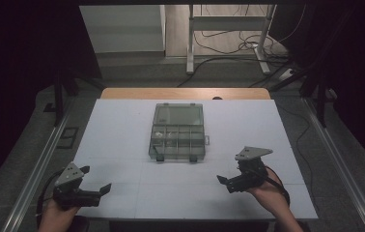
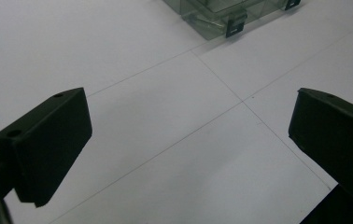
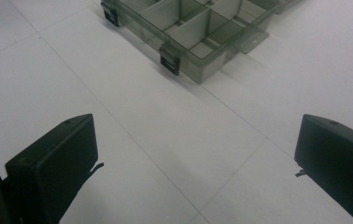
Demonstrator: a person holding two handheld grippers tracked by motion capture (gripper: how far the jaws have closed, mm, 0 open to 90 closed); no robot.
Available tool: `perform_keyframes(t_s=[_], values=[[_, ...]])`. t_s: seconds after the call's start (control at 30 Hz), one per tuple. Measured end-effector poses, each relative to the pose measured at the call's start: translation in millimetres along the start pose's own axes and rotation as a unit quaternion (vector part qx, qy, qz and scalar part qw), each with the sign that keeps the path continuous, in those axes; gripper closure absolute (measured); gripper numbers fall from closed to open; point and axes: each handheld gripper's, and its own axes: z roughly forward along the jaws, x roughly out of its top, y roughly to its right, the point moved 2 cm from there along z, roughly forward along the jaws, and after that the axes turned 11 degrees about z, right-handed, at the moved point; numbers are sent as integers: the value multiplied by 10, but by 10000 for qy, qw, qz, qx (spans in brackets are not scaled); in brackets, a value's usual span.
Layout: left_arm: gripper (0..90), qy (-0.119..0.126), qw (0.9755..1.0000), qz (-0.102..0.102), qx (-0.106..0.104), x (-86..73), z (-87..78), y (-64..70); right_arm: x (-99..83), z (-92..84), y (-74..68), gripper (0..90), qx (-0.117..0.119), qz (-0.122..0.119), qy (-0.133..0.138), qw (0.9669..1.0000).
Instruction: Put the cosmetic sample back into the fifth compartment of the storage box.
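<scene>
A smoky clear compartment box [image 1: 178,140] lies in the middle of the white table [image 1: 122,125], with its lid folded back flat on the far side. A few small pale bits lie in its left compartments. My left gripper [image 1: 95,178] hovers open near the front left corner and is held by a hand. In the left gripper view the left gripper [image 2: 188,135] has bare table between its jaws and the box [image 2: 221,14] far ahead. My right gripper [image 1: 230,173] is open at the front right. The right gripper [image 3: 195,158] points toward the box [image 3: 198,28] and its two dark latches.
Thin seam lines cross the white tabletop. A wooden strip [image 1: 185,93] borders the far edge. Metal rails [image 1: 35,169] run along both sides of the table. Beyond it stand a desk frame [image 1: 229,29] and loose cables on the floor.
</scene>
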Motion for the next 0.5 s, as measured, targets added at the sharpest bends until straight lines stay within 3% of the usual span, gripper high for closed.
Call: perform_keyframes(t_s=[0.5], values=[[2, -2, 10000, -5, 11, 0, 0, 0, -146, -236, 153, 0, -206, 218, 193, 9994]])
